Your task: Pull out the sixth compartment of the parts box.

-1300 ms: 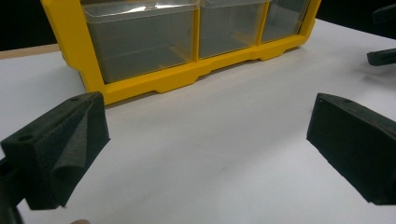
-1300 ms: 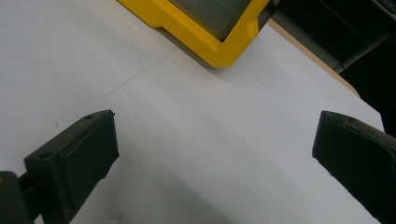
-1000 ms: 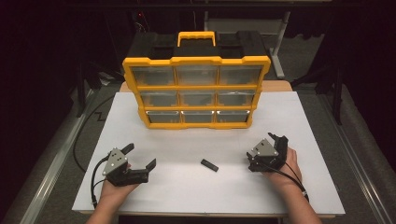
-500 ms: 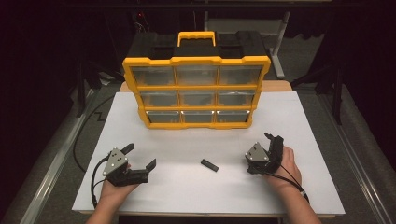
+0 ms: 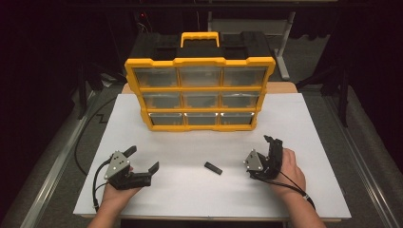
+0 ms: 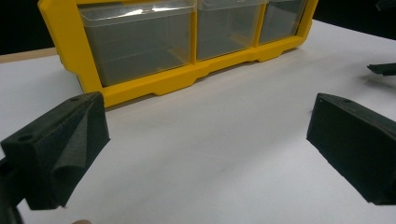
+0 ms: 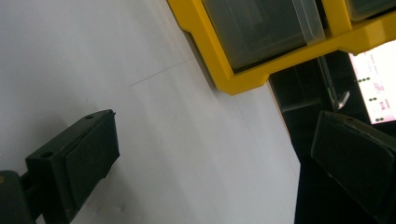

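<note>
Two hand-held grippers rest on one white table top [image 5: 190, 190], each held by one hand entering from the near edge. The left gripper [image 5: 141, 160] lies at the near left, its two black jaws spread wide with nothing between them; in the left gripper view the same gripper [image 6: 205, 144] shows only bare white surface between its jaws. The right gripper [image 5: 273, 145] lies at the near right, turned on its side, its two jaws likewise apart and empty; the right gripper view [image 7: 219, 163] confirms the gap, with white surface and the table's edge between the jaws. One small black bar-shaped object [image 5: 213, 168] lies flat on the table between the two grippers, nearer the right one, touching neither; its exact kind cannot be told. At the far middle of the table stands one yellow drawer organizer [image 5: 199, 61] with one yellow carrying handle [image 5: 199, 37] on top and nine translucent drawers [image 5: 199, 99] arranged in three rows of three, all pushed in. The left gripper view takes in three of the bottom-row drawers [image 6: 140, 42] above the yellow base rail. Each gripper carries one grey three-cornered plate and one trailing black cable. The contents of the drawers cannot be made out.
</note>
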